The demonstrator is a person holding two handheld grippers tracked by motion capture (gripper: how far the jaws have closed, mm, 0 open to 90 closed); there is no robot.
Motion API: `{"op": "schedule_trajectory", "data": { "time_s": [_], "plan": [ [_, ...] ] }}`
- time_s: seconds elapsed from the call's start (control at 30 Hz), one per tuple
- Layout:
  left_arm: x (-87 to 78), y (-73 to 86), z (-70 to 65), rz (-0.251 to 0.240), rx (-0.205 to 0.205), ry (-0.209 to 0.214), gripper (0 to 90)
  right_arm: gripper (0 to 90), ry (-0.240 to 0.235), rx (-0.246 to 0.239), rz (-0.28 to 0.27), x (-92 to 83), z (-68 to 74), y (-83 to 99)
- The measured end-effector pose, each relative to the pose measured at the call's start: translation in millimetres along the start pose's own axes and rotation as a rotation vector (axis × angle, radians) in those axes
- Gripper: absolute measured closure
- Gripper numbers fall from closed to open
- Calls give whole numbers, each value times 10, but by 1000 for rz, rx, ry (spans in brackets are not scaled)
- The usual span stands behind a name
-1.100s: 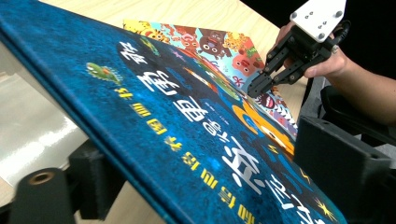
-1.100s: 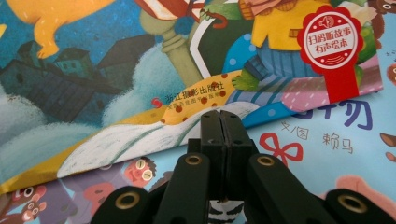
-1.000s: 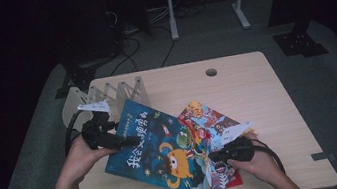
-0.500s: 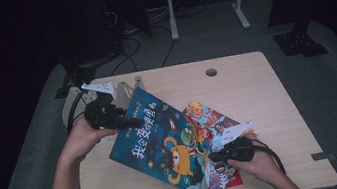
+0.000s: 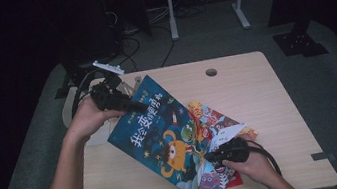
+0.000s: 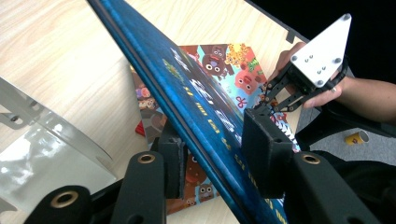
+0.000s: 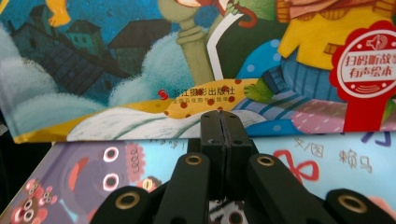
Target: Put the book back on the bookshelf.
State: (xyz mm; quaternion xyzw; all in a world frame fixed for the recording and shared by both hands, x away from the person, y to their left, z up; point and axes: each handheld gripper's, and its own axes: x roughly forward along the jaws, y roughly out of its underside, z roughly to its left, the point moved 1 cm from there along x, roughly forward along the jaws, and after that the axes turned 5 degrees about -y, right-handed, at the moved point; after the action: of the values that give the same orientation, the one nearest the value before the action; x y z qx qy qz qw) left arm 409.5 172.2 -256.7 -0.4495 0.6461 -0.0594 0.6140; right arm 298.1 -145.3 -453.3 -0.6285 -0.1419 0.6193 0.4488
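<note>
My left claw (image 5: pixel 130 105) just closed on the blue book's (image 5: pixel 162 131) far-left edge; right claw (image 5: pixel 212 157) shut, resting on the lower book (image 5: pixel 210 118).

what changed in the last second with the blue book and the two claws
The left claw has just been closing on the top edge of the blue picture book and has lifted that end off the table, toward the clear file rack. The right claw stayed shut, pressing at the book's lower edge; the colourful book underneath has not moved.
</note>
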Motion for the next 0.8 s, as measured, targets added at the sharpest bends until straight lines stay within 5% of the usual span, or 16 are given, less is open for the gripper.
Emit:
{"op": "schedule_trajectory", "data": {
  "time_s": [0.8],
  "plan": [
    [5, -667, 1, 117, 41, -41, 721, 862, 14, 4, -13, 253, -122, -245]
  ]
}}
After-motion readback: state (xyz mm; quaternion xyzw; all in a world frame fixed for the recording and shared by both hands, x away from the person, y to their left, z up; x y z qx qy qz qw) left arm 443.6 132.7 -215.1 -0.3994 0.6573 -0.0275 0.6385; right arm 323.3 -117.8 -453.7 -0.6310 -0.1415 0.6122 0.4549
